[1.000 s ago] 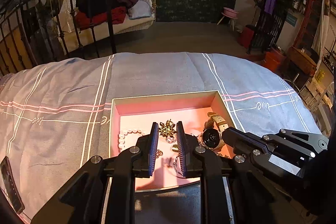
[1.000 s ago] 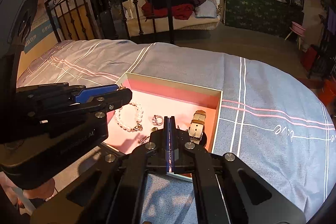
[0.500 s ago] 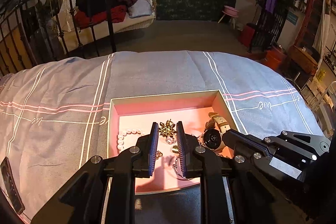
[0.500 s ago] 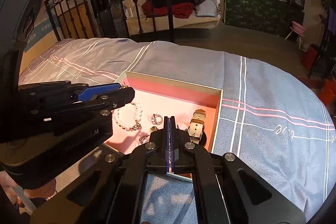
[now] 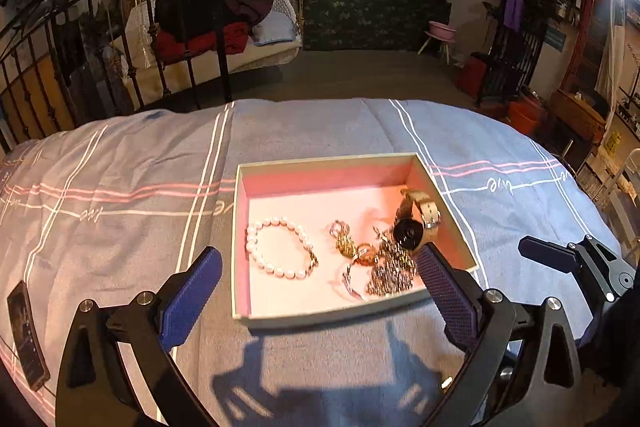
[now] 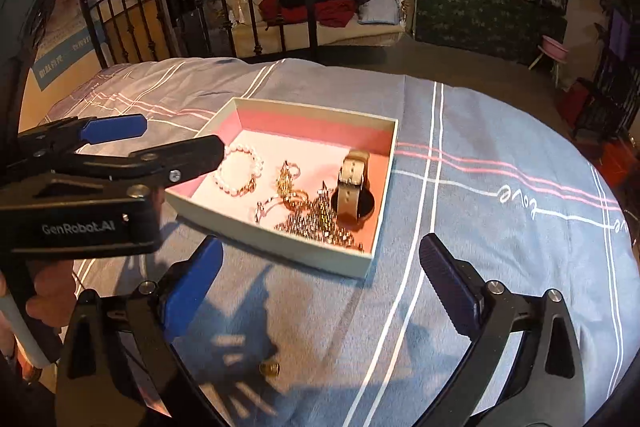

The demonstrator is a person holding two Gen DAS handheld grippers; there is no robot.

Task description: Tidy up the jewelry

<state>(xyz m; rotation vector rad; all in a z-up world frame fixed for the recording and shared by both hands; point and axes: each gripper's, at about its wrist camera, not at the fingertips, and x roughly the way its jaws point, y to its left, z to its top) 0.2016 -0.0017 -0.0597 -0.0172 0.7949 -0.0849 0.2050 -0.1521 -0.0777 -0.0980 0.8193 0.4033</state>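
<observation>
The open jewelry box point(image 5: 352, 314), cream outside and pink inside, sits on the blue-grey bedspread point(image 5: 120, 195) near the middle of the bed. Inside it, a pearl bracelet point(image 5: 278, 247) lies at the left, apart from a tangle of gold chains point(image 5: 390, 269) and small gold pieces whose separate shapes are hard to make out. A watch point(image 5: 414, 227) with a black dial and beige strap leans against the right wall, touching the chains.

On the cloth just in front of the box, a small gold ring point(image 6: 270, 369) lies in shadow between the fingers of the right gripper point(image 6: 320, 279), which are spread wide and hold nothing. The left gripper point(image 5: 320, 287) is spread wide too, empty, with its right blue pad overlapping the box's near right corner in view. From the right wrist view its body reads "GenRobot.AI".

The bedspread carries pink and white stripes and the looping word "love" point(image 6: 516, 203). A dark phone point(image 5: 26, 335) lies at the bed's left edge, partly cut off. Bare cloth surrounds the box on all sides.
</observation>
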